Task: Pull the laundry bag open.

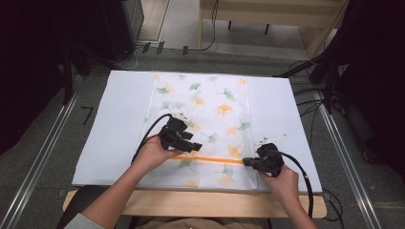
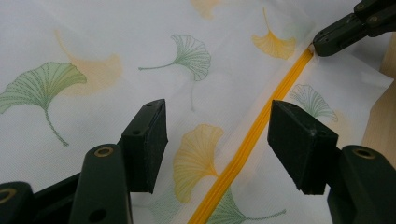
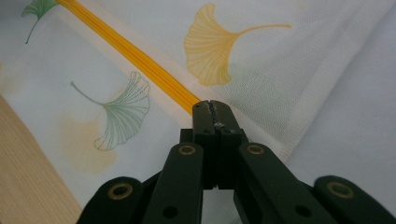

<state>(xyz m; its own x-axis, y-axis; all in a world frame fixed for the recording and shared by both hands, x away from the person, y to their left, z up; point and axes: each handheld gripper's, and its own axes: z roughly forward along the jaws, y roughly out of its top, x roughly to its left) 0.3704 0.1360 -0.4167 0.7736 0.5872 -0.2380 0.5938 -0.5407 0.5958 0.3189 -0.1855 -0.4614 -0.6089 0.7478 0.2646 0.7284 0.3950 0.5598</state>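
Observation:
A white fabric bag (image 1: 210, 109) printed with green and orange ginkgo leaves lies flat on the table. An orange zipper (image 1: 212, 159) runs across it near the front edge. My right gripper (image 1: 246, 162) is shut on the zipper's right end (image 3: 187, 95); a small metal piece shows between the pads of my right gripper (image 3: 211, 106). My left gripper (image 1: 193, 145) hovers open over the zipper's left part, and the orange zipper (image 2: 252, 140) passes between its jaws without touching them. The left gripper (image 2: 217, 135) holds nothing. The right gripper's tip (image 2: 327, 42) sits at the zipper's far end.
A white sheet (image 1: 119, 124) covers the tabletop under the bag. The table's bare wooden front edge (image 1: 200, 202) lies just behind both hands. Cables (image 1: 310, 102) and metal rails (image 1: 43, 157) run along the floor on both sides.

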